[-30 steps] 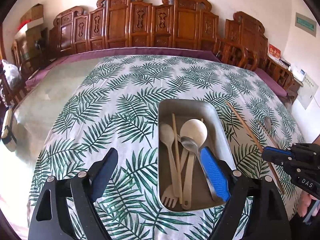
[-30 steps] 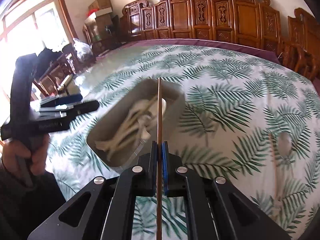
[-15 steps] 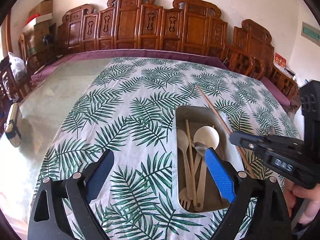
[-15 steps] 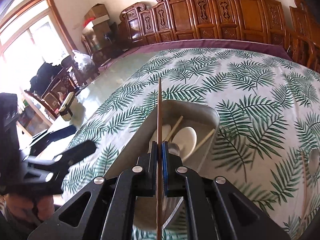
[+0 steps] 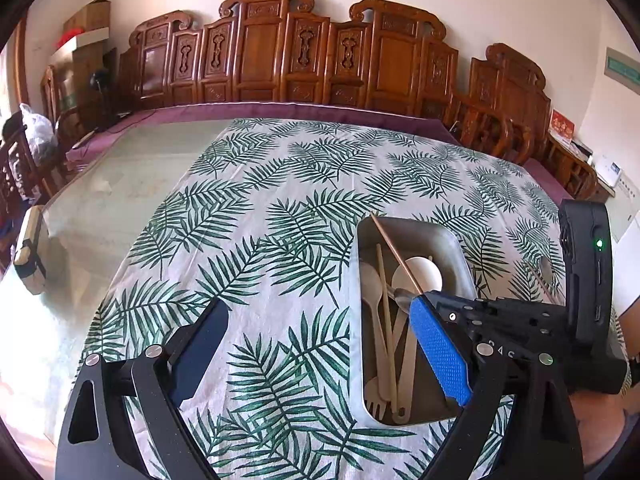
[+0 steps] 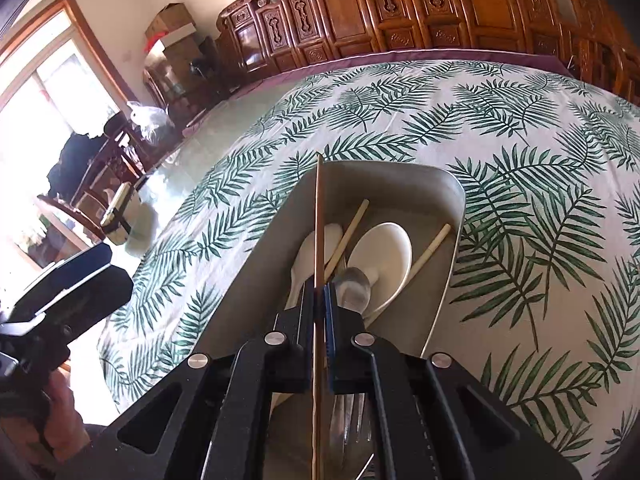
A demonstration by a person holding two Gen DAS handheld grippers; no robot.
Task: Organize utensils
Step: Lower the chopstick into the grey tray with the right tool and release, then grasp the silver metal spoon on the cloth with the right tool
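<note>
On the black body of the right gripper, seen from the left wrist view, pale embossed letters stand partly hidden and seem to read "AS", while the green wall sign above the carved chairs is too blurred to read.

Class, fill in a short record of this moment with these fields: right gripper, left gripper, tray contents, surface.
right gripper: right gripper shut on a brown chopstick, held over the metal tray
left gripper: left gripper open, holding nothing
tray contents: white spoon, metal spoon, pale chopsticks, fork
surface: leaf-print tablecloth
</note>
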